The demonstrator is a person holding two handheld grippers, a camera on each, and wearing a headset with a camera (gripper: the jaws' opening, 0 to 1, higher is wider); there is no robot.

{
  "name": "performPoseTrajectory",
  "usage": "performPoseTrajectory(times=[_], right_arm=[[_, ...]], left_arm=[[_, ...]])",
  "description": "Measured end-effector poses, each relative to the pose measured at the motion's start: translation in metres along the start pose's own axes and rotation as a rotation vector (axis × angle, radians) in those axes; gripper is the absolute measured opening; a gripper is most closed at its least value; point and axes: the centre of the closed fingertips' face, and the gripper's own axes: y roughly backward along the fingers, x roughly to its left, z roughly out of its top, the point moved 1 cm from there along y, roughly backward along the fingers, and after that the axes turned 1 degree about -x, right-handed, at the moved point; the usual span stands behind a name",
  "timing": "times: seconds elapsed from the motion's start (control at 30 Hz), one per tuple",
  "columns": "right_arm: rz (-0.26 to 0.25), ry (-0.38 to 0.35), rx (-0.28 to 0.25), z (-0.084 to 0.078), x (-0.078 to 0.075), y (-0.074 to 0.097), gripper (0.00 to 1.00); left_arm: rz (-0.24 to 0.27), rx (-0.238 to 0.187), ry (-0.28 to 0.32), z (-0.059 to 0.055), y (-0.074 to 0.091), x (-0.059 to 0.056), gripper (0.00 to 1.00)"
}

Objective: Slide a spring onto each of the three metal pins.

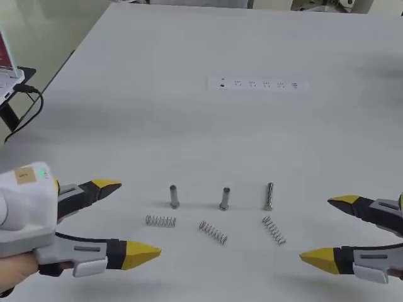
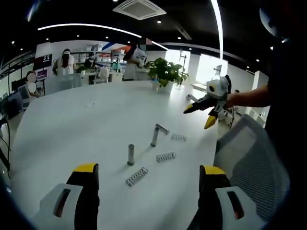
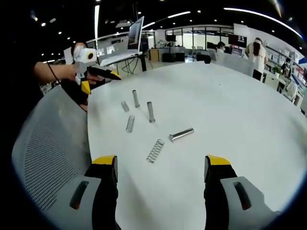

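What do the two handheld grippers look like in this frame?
Both the left gripper and the right gripper have two long grey jaws, black toward the front, ending in pointed yellow tips. The left one has a white body with a small green light and a tan label on top.

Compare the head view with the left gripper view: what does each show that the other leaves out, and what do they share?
Extra in the head view: a power strip farther back on the table, and a laptop with a cable at the left edge.
Extra in the left gripper view: a potted plant, a mesh chair, ceiling lights and people in the background.
In both: three pins, three springs lying loose beside them, and the left gripper and right gripper, both open.
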Motion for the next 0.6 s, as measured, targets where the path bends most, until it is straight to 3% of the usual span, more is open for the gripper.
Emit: performPoseTrajectory(times=[0.6], right_arm=[[0.000,-0.003,0.004,0.0023,-0.0030,0.0010,0.73]], left_arm=[[-0.002,-0.008,0.007,0.0001,-0.0050,0.0019,0.82]])
